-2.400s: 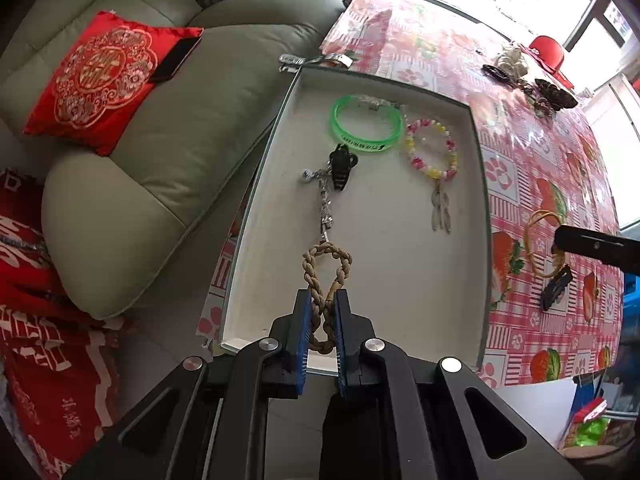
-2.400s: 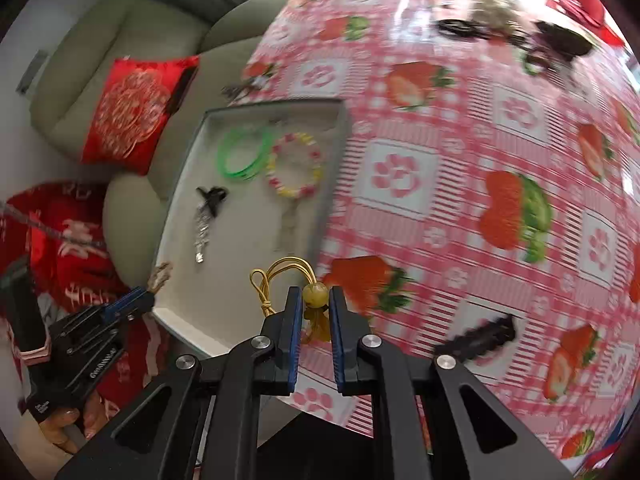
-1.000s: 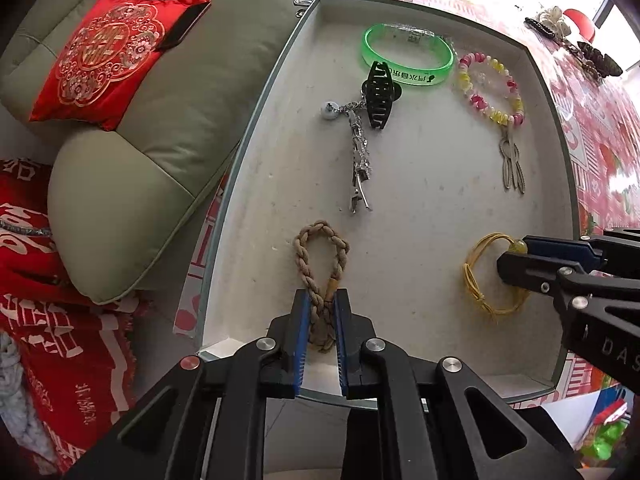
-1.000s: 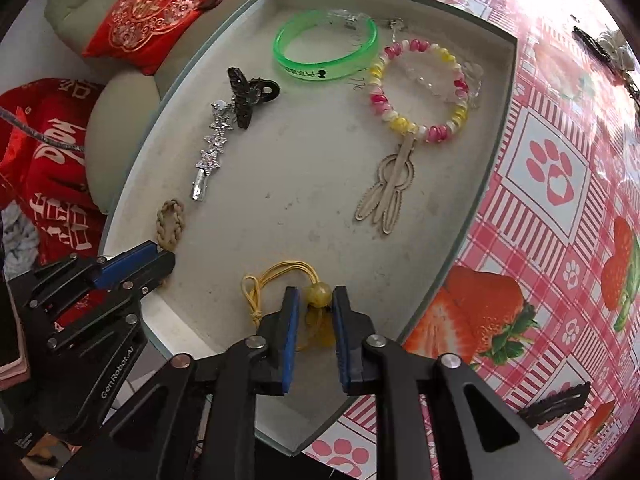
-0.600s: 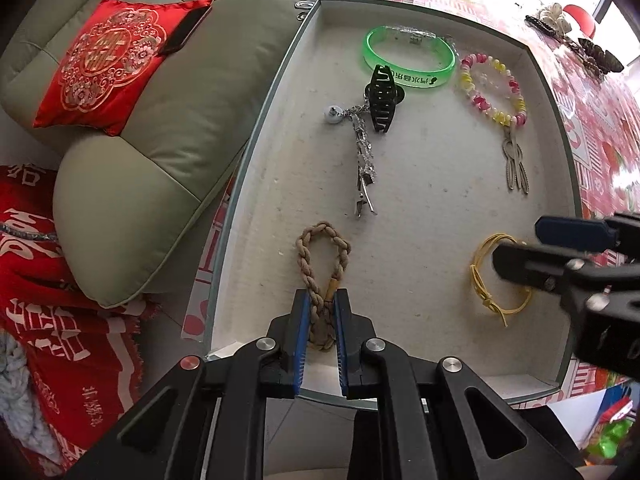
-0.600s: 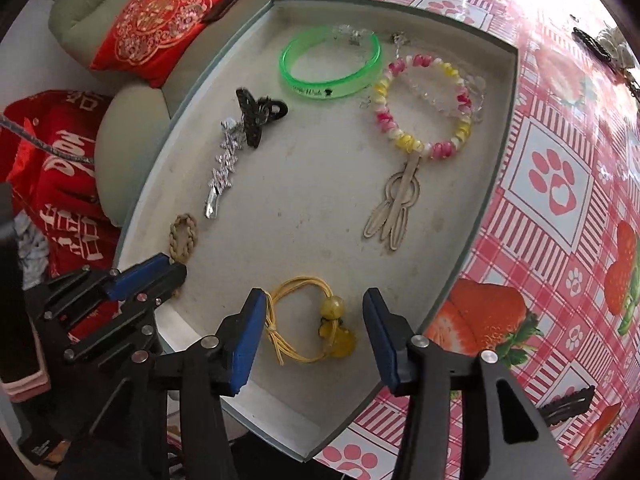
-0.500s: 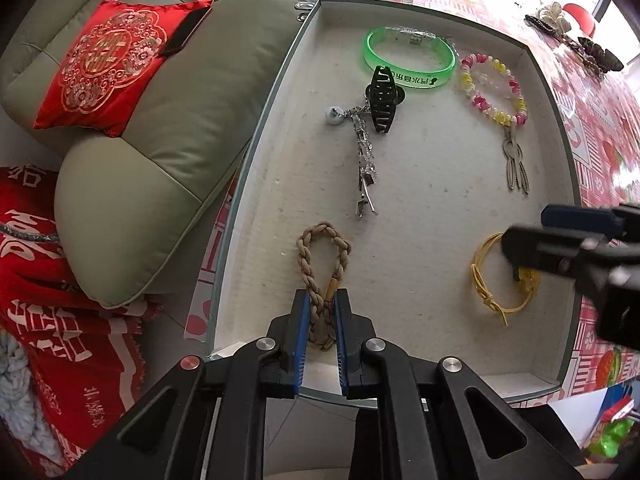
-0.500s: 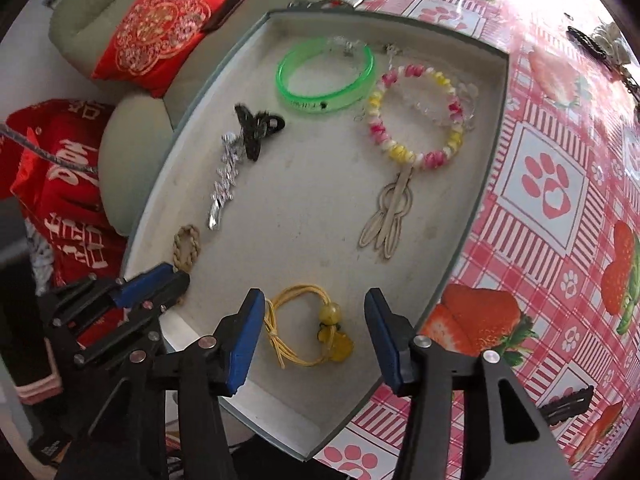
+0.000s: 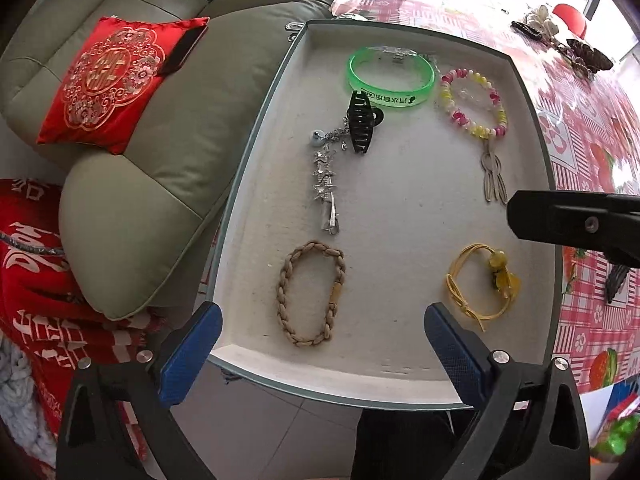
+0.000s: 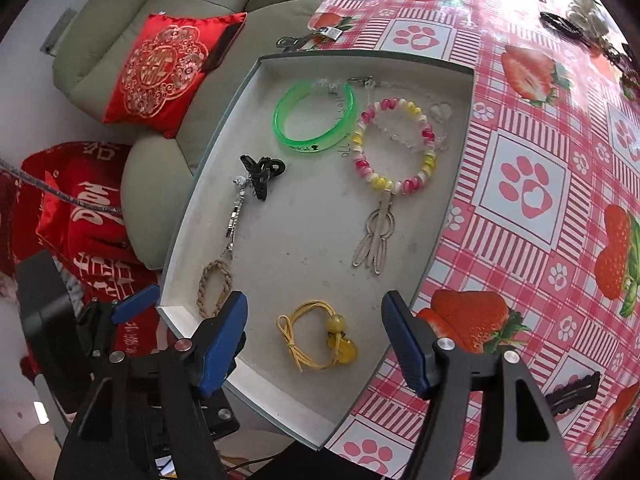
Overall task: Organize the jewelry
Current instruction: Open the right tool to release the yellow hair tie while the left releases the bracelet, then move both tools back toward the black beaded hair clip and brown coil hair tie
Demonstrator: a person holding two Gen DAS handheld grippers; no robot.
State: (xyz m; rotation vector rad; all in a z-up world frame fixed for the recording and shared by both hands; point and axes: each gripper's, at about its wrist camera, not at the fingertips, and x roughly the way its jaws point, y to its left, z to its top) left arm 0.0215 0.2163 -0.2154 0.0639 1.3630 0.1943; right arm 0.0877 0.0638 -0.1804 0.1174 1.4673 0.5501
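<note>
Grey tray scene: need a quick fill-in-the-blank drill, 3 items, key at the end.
1. The braided tan cord bracelet lies flat inside the ___.
2. The left gripper has its jaws ___.
3. The yellow cord bracelet carries a round ___ bead.
4. The black claw hair clip sits next to the translucent ___ bangle.

Missing words: tray; open; yellow; green

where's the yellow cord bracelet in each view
Left wrist: yellow cord bracelet lies lower right in the tray, beside the right jaw.
Right wrist: yellow cord bracelet lies bottom centre, between the open jaws.
Shared landmark: the green bangle at the tray's far end.
</note>
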